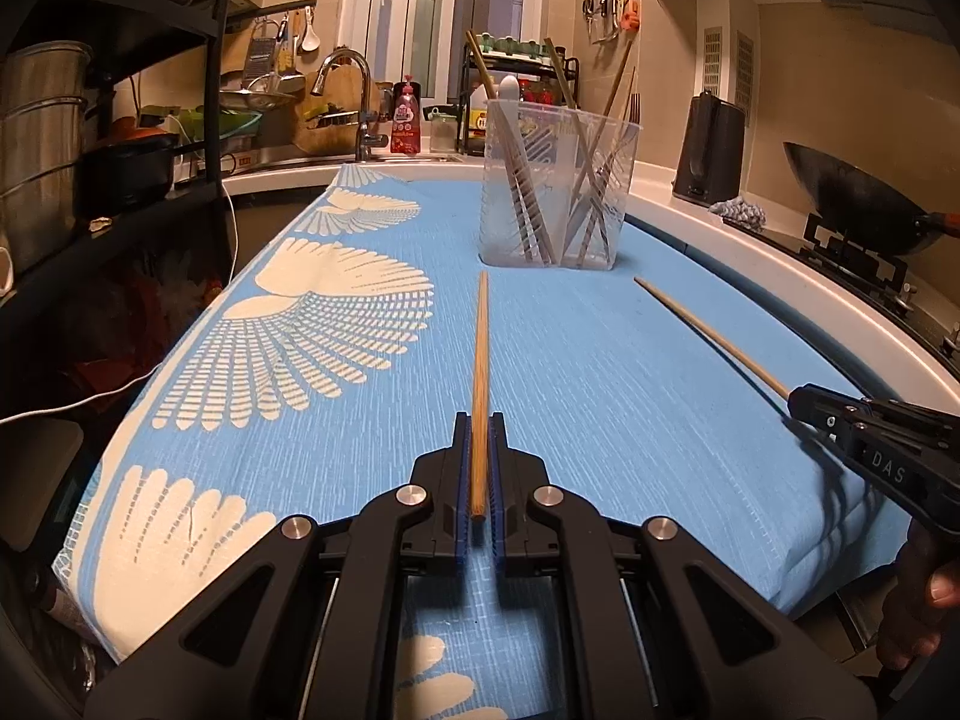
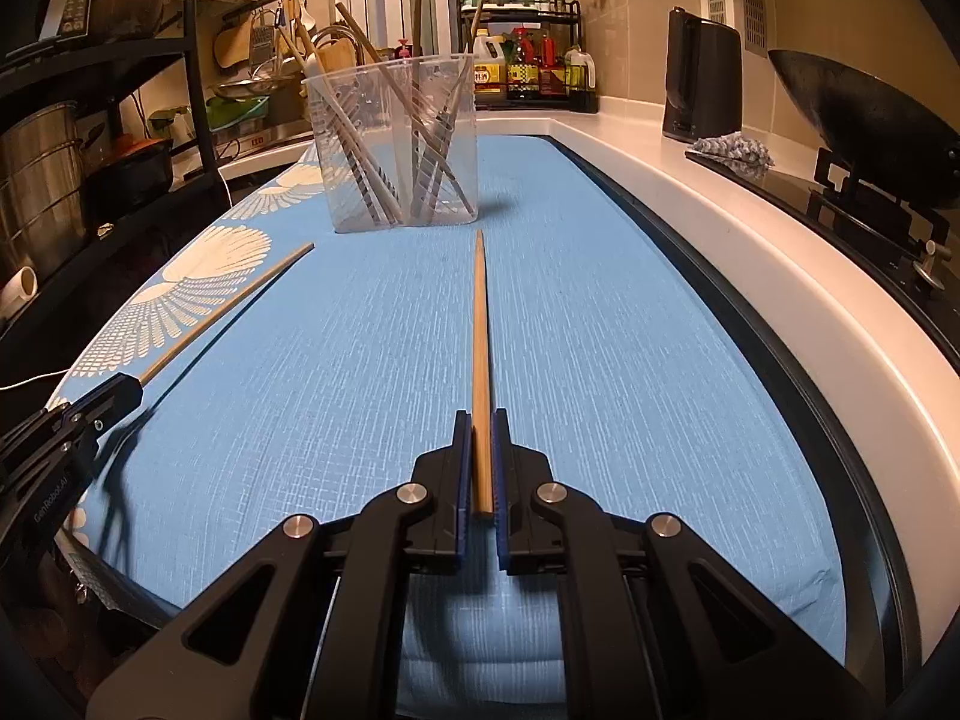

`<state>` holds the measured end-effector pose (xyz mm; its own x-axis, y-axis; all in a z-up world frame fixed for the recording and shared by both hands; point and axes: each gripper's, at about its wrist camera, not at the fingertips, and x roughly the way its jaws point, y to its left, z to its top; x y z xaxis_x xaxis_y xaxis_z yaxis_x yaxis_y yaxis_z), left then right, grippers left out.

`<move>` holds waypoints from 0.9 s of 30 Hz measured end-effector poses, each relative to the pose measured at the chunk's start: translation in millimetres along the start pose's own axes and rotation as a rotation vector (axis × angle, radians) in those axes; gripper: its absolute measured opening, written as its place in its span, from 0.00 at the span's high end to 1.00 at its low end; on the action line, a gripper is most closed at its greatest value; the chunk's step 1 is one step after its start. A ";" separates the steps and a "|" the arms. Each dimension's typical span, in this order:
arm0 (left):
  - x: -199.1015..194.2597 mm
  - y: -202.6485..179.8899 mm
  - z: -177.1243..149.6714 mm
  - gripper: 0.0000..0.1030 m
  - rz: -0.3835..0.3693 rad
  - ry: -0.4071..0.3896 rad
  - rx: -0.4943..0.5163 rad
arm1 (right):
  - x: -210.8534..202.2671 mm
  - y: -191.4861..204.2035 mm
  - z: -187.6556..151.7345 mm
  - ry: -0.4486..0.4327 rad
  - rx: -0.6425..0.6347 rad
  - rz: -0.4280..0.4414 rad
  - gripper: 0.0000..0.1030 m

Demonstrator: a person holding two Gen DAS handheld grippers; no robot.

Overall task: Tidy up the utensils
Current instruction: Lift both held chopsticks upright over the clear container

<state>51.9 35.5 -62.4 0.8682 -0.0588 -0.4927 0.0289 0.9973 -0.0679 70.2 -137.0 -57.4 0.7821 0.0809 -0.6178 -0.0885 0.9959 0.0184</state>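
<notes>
My left gripper [image 1: 480, 426] is shut on a wooden chopstick [image 1: 480, 360] that points forward toward a clear plastic cup [image 1: 555, 180] holding several chopsticks and utensils. My right gripper [image 2: 480, 423] is shut on a second wooden chopstick [image 2: 479, 330], also pointing at the cup [image 2: 399, 144]. Each gripper shows in the other's view: the right gripper [image 1: 801, 402] with its chopstick [image 1: 708, 333] at the right, the left gripper [image 2: 129, 387] with its chopstick [image 2: 234, 306] at the left. Both are held low over the blue patterned cloth [image 1: 600, 360].
A black wok [image 1: 852, 204] sits on a stove at the right, beside a black kettle [image 1: 711, 147] and a crumpled rag [image 1: 741, 213]. A sink tap [image 1: 354, 96] and spice rack [image 2: 528, 60] stand behind the cup. Black shelving with pots [image 1: 42, 144] lines the left.
</notes>
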 end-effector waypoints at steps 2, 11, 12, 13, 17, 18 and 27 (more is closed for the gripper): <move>-2.1 -1.1 1.8 0.95 -0.002 -0.008 0.004 | -1.3 0.4 -0.5 -0.002 -0.003 0.001 0.94; -11.7 -1.9 13.9 0.95 -0.023 -0.033 0.011 | -15.3 1.4 6.6 -0.045 -0.023 -0.005 0.94; -13.1 -0.8 17.4 0.95 -0.026 -0.037 0.008 | -18.5 1.9 9.1 -0.059 -0.033 -0.009 0.94; -14.6 -0.4 20.6 0.95 -0.028 -0.042 0.006 | -21.8 2.4 12.0 -0.074 -0.042 -0.013 0.94; -23.9 -0.8 39.0 0.95 -0.040 -0.084 0.022 | -31.3 1.5 26.5 -0.108 -0.047 -0.015 0.94; -25.9 -1.2 43.8 0.95 -0.041 -0.095 0.029 | -35.0 1.7 30.7 -0.122 -0.050 -0.017 0.94; -37.8 -6.9 81.1 0.95 -0.066 -0.150 0.066 | -65.6 6.2 72.1 -0.233 -0.092 -0.009 0.94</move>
<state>59.0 34.4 27.1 0.9274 -0.1214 -0.3537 0.1163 0.9926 -0.0357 62.8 -133.2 39.9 0.9033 0.0902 -0.4194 -0.1289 0.9896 -0.0646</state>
